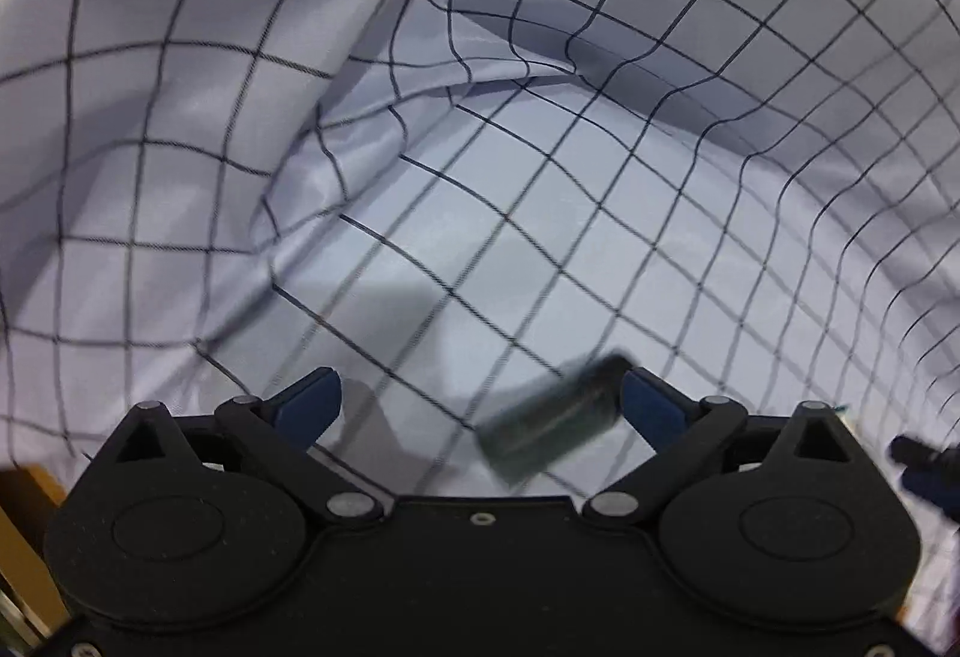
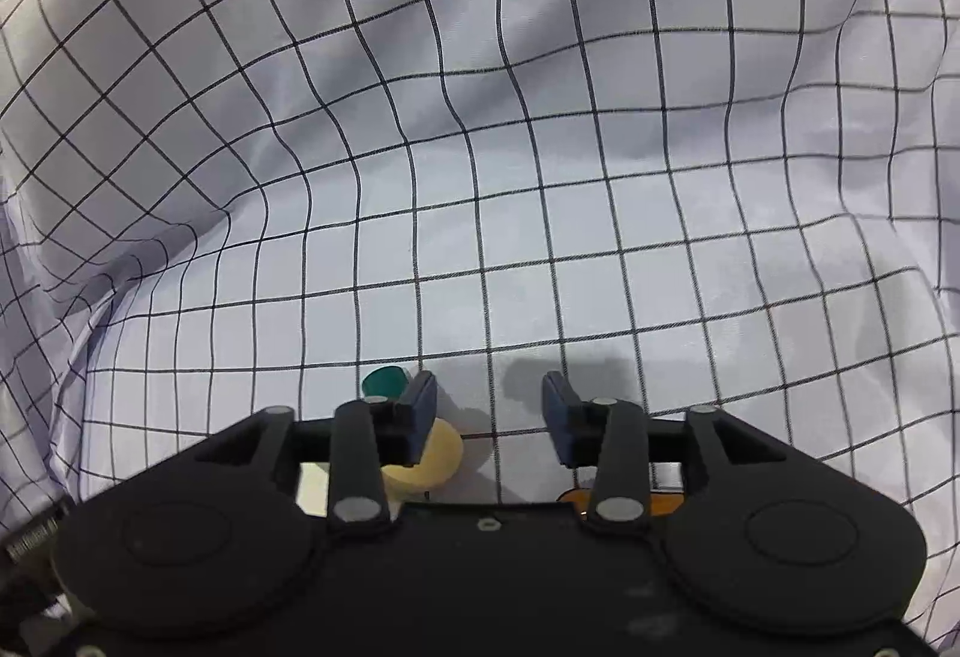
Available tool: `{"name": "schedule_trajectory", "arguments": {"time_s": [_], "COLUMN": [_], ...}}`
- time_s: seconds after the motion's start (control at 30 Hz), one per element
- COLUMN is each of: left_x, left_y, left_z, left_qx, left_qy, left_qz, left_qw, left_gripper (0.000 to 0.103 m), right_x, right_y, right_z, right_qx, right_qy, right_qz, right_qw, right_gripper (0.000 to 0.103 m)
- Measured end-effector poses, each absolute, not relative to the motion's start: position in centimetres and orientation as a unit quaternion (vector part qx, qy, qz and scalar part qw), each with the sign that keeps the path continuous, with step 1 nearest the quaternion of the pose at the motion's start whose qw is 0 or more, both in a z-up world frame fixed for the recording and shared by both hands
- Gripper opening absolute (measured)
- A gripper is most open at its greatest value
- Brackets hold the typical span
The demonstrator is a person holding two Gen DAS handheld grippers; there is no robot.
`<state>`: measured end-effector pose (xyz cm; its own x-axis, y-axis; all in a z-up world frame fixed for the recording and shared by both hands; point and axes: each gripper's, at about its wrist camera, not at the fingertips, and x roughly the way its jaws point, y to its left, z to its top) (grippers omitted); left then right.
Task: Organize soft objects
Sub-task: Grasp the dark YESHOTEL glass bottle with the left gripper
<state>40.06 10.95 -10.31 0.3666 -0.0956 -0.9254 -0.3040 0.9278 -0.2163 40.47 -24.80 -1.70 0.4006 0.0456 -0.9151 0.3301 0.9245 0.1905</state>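
White checked cloth (image 1: 600,213) with thin dark grid lines fills both wrist views, rumpled and spread ahead of and beneath each hand-held gripper; a deep fold runs ahead of the left one, slanting away up-left. No container shows. The left hand-held gripper (image 1: 480,405) stands released, jaws wide, with a blurred dark cylinder (image 1: 552,420) lying just inside its right finger, long axis slanting across the gap, untouched by the pads so far as I can tell. The right hand-held gripper (image 2: 489,408) is also released, nothing between its jaws. Close under its left finger sit a cream round piece (image 2: 435,462) and a green cap (image 2: 384,382); something orange (image 2: 573,495) peeks beneath its right finger. Likely the left is nearer the fold.
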Motion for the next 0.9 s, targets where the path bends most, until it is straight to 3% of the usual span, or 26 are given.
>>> {"name": "schedule_trajectory", "arguments": {"time_s": [0.9], "left_x": [41.7], "left_y": [7.6], "left_z": [-11.4], "left_qx": [-0.214], "left_qy": [0.581], "left_qz": [0.13], "left_qw": [0.775], "left_gripper": [0.092], "right_x": [31.2], "right_y": [-31.0], "right_z": [1.0], "right_qx": [0.146], "right_qy": [0.515], "right_qz": [-0.079], "right_qw": [0.841], "right_gripper": [0.049]}}
